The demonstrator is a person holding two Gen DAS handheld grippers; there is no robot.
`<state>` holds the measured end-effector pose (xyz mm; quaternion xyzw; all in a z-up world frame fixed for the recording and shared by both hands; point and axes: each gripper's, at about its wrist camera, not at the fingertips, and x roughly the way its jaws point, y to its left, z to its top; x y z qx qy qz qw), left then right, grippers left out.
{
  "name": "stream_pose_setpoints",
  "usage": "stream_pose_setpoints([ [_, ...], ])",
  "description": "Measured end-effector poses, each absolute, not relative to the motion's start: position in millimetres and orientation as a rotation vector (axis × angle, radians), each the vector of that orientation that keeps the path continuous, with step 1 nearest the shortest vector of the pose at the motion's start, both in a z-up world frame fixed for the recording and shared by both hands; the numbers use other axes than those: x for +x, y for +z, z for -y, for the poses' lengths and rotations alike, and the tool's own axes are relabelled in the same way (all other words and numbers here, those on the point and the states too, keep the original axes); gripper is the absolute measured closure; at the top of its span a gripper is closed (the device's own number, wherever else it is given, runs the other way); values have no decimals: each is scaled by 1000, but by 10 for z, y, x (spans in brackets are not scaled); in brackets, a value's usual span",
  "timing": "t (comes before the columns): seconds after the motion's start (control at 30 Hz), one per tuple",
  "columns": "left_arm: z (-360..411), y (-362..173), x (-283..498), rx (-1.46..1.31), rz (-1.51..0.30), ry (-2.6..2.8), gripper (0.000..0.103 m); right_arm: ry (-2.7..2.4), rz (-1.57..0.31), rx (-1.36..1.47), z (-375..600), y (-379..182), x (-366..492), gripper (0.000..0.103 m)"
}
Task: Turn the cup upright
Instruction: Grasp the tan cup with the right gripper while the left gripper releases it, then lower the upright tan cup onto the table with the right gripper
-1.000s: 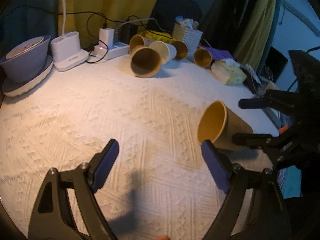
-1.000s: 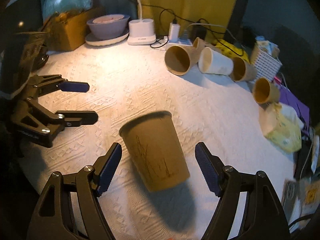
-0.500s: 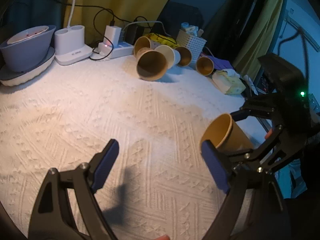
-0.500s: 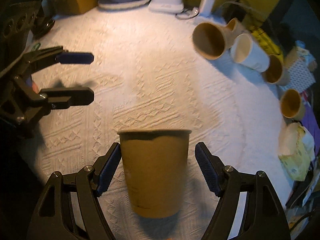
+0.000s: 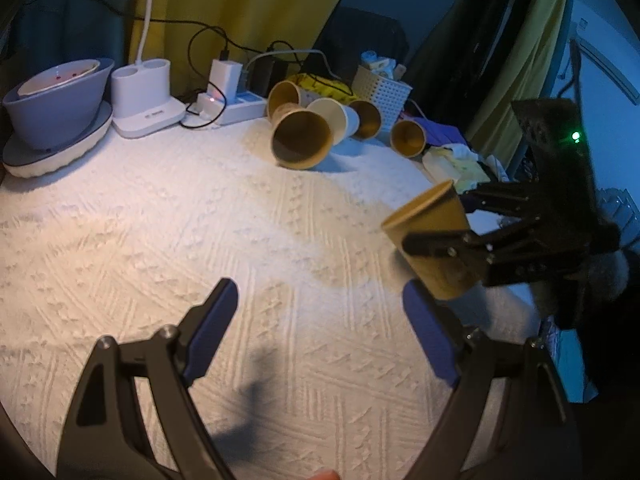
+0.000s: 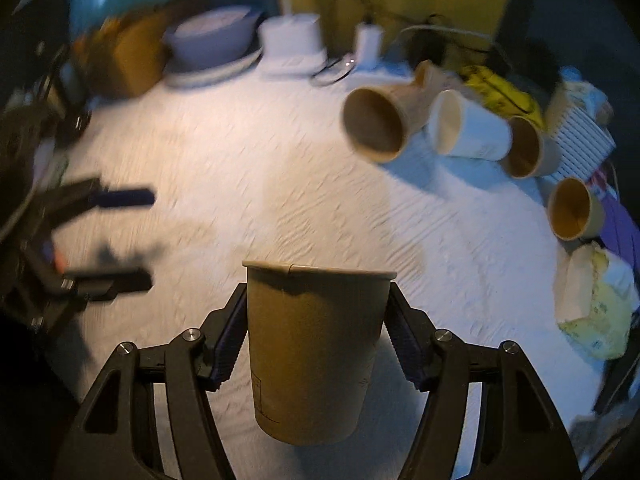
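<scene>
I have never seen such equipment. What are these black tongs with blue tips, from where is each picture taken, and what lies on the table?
There is no robot. A person holds a two-finger gripper in each hand, and each carries a wide-angle camera that looks forward along its fingers.

In the left camera's picture, the left gripper is open and holds nothing. At the right of that picture you see the right gripper from the side.

In the right camera's picture, the right gripper is closed on a brown paper cup, mouth upward.

On the white textured cloth, more paper cups lie on their sides at the back. Near them stand a grey bowl, a white charger stand, a power strip and a white basket.
</scene>
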<state>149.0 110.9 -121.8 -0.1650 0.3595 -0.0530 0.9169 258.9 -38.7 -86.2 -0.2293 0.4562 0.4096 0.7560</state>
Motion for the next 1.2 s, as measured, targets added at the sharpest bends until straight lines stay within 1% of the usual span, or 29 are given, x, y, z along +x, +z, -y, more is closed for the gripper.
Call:
stream_pose_setpoints([
  [0.13, -1035, -1178, 1489, -340, -734, -109, 17, 850, -948, -395, 518, -920, 2635, 35],
  [0.3, -902, -1151, 1506, -333, -737, -120, 17, 818, -875, -331, 703, -892, 2591, 35],
  [0.47, -784, -1139, 1528, -319, -745, -126, 17, 797, -841, -282, 883, -899, 2531, 35],
  [0.93, -582, -1073, 1500, -291, -753, -128, 17, 770, -776, -214, 1251, -863, 2308, 35],
  [1.2, -642, -1062, 1534, -299, -755, -96, 17, 807, -747, -186, 1089, -846, 2504, 35],
])
